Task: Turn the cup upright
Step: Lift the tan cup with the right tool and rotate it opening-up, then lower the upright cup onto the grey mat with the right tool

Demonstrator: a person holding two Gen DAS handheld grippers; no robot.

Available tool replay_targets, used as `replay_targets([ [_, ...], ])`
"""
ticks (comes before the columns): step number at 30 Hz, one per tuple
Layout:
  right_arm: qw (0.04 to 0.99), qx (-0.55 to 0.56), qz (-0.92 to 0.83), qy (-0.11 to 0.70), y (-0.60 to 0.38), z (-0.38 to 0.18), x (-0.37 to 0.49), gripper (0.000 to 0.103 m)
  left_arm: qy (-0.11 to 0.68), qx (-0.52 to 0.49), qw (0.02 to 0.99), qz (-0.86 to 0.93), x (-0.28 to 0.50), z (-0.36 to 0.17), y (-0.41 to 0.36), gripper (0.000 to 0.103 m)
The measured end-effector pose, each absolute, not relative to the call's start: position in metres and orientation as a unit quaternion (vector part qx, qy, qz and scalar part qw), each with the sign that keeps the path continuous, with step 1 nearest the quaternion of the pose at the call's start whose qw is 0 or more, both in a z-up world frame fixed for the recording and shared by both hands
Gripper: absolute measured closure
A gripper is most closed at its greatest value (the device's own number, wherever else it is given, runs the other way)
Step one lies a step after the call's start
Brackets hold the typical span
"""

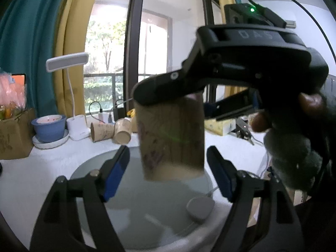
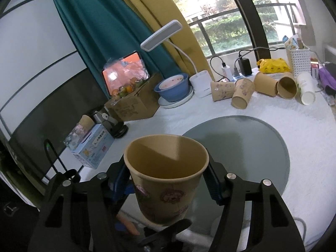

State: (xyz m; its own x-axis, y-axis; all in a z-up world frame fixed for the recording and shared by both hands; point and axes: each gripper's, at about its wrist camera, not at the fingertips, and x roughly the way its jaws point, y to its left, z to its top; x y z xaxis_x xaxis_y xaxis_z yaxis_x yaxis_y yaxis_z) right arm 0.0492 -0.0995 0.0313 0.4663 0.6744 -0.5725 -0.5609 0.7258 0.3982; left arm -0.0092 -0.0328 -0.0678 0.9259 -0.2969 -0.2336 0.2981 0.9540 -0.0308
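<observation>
A brown paper cup with cartoon prints [image 2: 166, 180] is held upright, mouth up, above the grey glass disc [image 2: 252, 147]. My right gripper [image 2: 168, 180] is shut on the cup, its blue pads on both sides. In the left wrist view the same cup [image 1: 172, 138] hangs in the air, clamped from above by the right gripper's black fingers [image 1: 168, 88]. My left gripper [image 1: 168, 168] is open, its blue-padded fingers [image 1: 115, 172] on either side of the cup's lower part without touching it.
Several paper cups [image 2: 262, 88] lie on their sides at the back of the white table. A blue bowl [image 2: 172, 88], a white desk lamp [image 2: 199, 84], a cardboard box [image 2: 132, 103], a tissue box [image 2: 92, 147] and chargers [image 2: 243, 67] stand around. A small grey puck [image 1: 199, 208] lies on the disc.
</observation>
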Motion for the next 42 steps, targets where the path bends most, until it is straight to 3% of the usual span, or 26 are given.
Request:
replay_targets([
  [23, 0.907, -0.060, 0.259, 0.327, -0.076, -0.011, 0.111, 0.037, 0.289, -0.088, 0.953, 0.019, 0.030, -0.096, 0.073, 0.026],
  [42, 0.918, -0.129, 0.218, 0.306, -0.048, -0.053, 0.132, 0.037, 0.301, -0.116, 0.946, 0.032, 0.073, -0.089, 0.105, 0.026],
])
